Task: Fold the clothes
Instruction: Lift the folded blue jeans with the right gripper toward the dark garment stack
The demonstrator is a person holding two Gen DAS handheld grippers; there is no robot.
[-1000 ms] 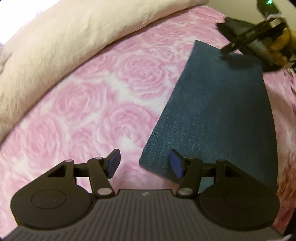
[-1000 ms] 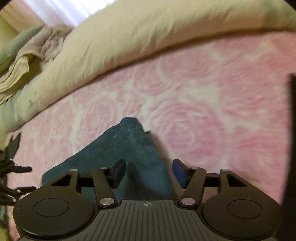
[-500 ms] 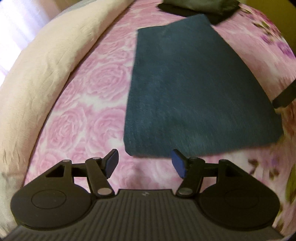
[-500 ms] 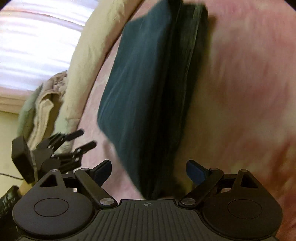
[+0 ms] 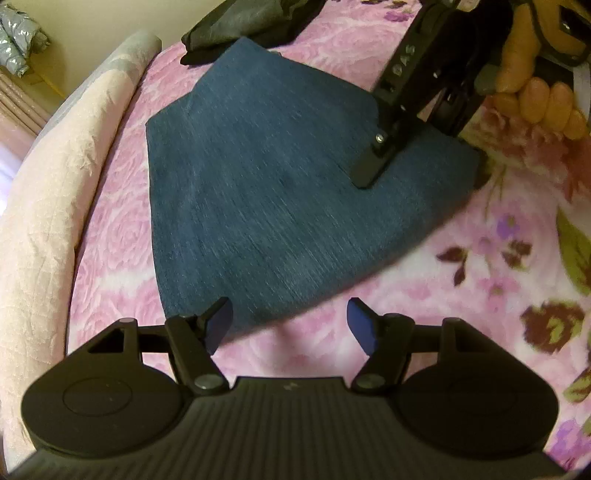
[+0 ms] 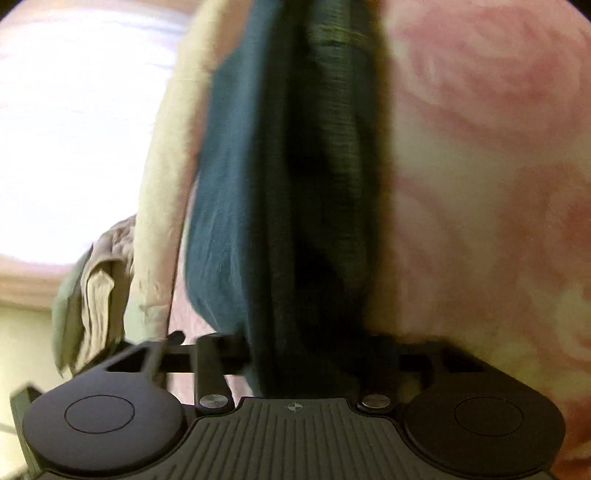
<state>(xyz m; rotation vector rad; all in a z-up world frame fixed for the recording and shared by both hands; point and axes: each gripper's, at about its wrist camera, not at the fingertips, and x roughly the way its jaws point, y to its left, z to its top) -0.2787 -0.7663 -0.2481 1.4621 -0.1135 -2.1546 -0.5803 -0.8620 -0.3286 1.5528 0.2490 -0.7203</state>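
Lying flat on the pink rose-print bed (image 5: 424, 295), folded blue cloth (image 5: 280, 206). Right gripper (image 6: 314, 354) has just been closing, clenched on its edge. Left gripper (image 5: 290, 323) has been opening, released, near corner.

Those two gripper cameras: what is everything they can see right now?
folded garment: one, dark teal, flat on the blanket
dark clothes: one pile, black-grey, beyond the folded garment
blanket: one, pink with roses, covering the bed
duvet: one, cream, along the blanket's left side
crumpled cloths: one heap, beige and green, past the duvet
hand: one, gripping the right tool's handle
left gripper: black with blue pads, open, empty, near the garment's edge
right gripper: black, just been closing, clamped on the garment's edge
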